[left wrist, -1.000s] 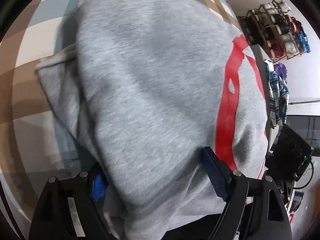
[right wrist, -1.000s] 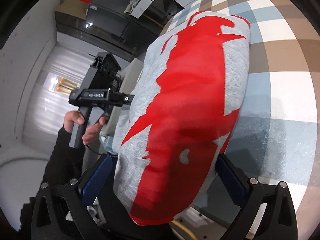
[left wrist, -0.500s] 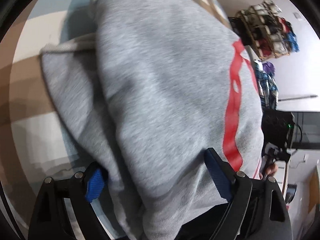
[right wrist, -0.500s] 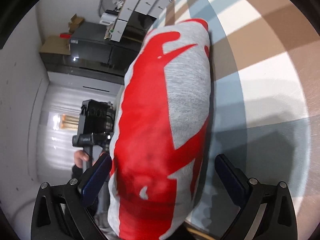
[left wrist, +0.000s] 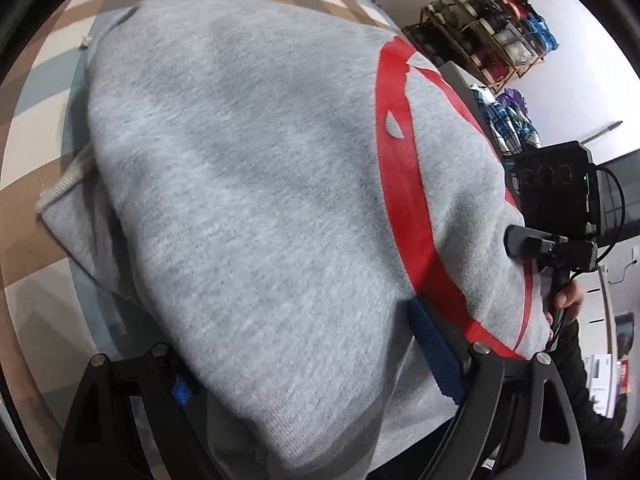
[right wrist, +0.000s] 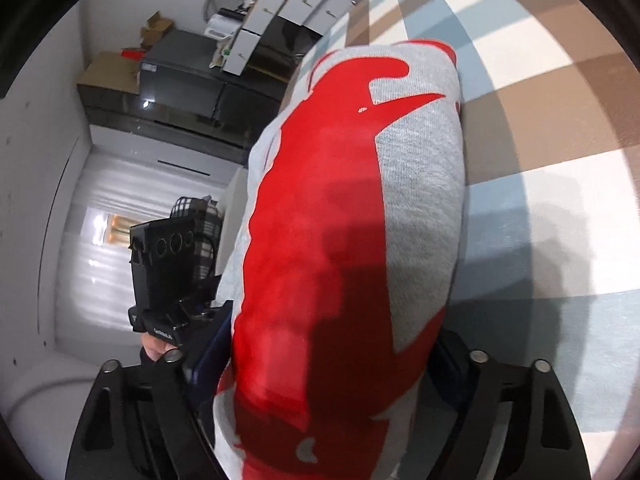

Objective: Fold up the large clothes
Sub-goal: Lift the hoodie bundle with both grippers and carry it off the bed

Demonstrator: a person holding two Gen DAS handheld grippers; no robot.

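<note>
A folded grey sweatshirt (left wrist: 256,184) with a big red print (right wrist: 320,240) fills both views, a thick bundle above the checked cloth (left wrist: 36,120). My left gripper (left wrist: 312,364) is shut on the near end of the grey sweatshirt, its blue pads pressed into the thick fabric. My right gripper (right wrist: 324,364) is shut on the printed end of the sweatshirt (right wrist: 424,184). A white drawstring (left wrist: 64,184) hangs at the left edge. Each gripper shows in the other's view, the right gripper's body (left wrist: 556,216) and the left gripper's body (right wrist: 168,264).
The checked blue, brown and white cloth (right wrist: 540,120) covers the surface under and beyond the bundle. A wooden rack of rolled fabric (left wrist: 496,44) and plaid clothes (left wrist: 508,124) stand at the right. Dark cabinets and white drawers (right wrist: 280,12) stand behind.
Both grippers have closed in on the sweatshirt bundle; the right jaws narrowed from wide apart. The bundle has turned and shifted over the checked cloth.
</note>
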